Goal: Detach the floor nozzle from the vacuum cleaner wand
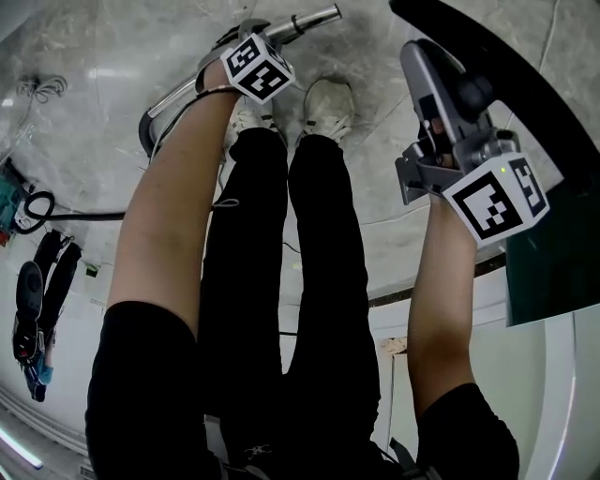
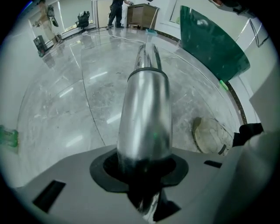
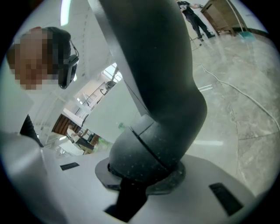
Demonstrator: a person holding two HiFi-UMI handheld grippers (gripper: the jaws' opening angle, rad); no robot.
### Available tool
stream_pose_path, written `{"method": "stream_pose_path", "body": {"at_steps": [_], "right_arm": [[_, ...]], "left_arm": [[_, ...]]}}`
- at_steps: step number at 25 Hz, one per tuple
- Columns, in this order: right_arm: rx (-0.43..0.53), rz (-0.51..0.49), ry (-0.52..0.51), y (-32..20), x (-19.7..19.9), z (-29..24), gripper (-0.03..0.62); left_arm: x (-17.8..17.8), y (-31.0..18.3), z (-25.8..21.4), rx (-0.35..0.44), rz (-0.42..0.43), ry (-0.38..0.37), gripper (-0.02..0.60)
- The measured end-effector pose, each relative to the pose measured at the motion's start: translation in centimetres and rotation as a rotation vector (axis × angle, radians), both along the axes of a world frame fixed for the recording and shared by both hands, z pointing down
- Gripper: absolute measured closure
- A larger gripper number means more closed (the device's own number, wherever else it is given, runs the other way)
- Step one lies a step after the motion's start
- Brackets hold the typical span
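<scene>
Separation looks done to us: nozzle [image 3: 166, 87] and wand [image 2: 144, 109] are well apart. Our right gripper [image 3: 144, 175] clamps the nozzle's neck. Our left gripper [image 2: 144, 175] stands slack around the wand, low over the floor [image 2: 65, 113]. Only set-down is left.

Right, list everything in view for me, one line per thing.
wand: one, shiny silver, above the floor at the top
grey vacuum part: one, grey, jointed, at the right
board: one, dark green, right edge
cable: one, black, on the floor at the left
dark items: a few, black, far left, too small to tell what they are
floor: one, pale marble
bystander: one, dark clothes, far end of the room
shoes: two, white, on the floor
trousers: one pair, black, centre
left gripper: one, grey, wand between its jaws
right gripper: one, grey, closed on the grey vacuum part
</scene>
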State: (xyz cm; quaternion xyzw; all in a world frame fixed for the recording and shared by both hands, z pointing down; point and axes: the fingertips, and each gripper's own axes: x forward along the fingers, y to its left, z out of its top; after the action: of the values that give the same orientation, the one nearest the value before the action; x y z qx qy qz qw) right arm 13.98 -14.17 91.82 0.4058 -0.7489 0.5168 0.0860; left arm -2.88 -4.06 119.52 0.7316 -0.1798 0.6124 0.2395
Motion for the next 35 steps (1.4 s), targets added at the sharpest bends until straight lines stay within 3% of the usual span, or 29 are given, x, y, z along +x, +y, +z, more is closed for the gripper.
{"method": "stream_pose_path", "body": {"at_steps": [3,5,10,13,16,17,20,24,28,35], "right_arm": [[0.001,0.001,0.011,-0.6,1.3,0.4,0.502],[-0.006,0.043,-0.039,-1.2,1.7,0.2,0.502],[-0.009,0.116,-0.158,-1.1,1.2,-0.5,0.502],[-0.020,0.109,-0.094,0.0,1.1,-0.3,0.502],[-0.001,0.123,0.009,0.6,1.1,-1.2,0.501],[0.004,0.136,0.018,0.6,0.9,-2.0,0.502],[0.031,0.178,0.023,-0.1,-0.1,-5.6,0.502],[0.101,0.207,0.013,-2.1,-2.2,-13.2,0.502],[0.181,0.181,0.064,-3.6,-4.0,-22.2,0.502],[0.317,0.133,0.071,-4.0,-5.7,-43.6,0.502]], "left_arm": [[0.0,0.1,0.9,-0.003,-0.012,-0.033,0.447],[-0.3,0.3,1.4,-0.025,-0.034,-0.060,0.388],[-0.5,0.9,1.7,-0.031,0.022,-0.091,0.382],[-1.3,0.3,0.4,0.014,-0.015,-0.103,0.383],[-1.6,-2.0,-3.5,0.060,-0.121,-0.055,0.394],[-1.8,-2.8,-5.5,0.073,-0.179,-0.031,0.466],[-2.4,-5.7,-12.4,0.115,-0.367,0.054,0.567],[-2.8,-9.8,-24.2,0.182,-0.543,0.190,0.571],[-2.6,-13.9,-38.1,0.308,-0.633,0.322,0.571],[-1.7,-14.4,-62.0,0.435,-0.674,0.444,0.571]]}}
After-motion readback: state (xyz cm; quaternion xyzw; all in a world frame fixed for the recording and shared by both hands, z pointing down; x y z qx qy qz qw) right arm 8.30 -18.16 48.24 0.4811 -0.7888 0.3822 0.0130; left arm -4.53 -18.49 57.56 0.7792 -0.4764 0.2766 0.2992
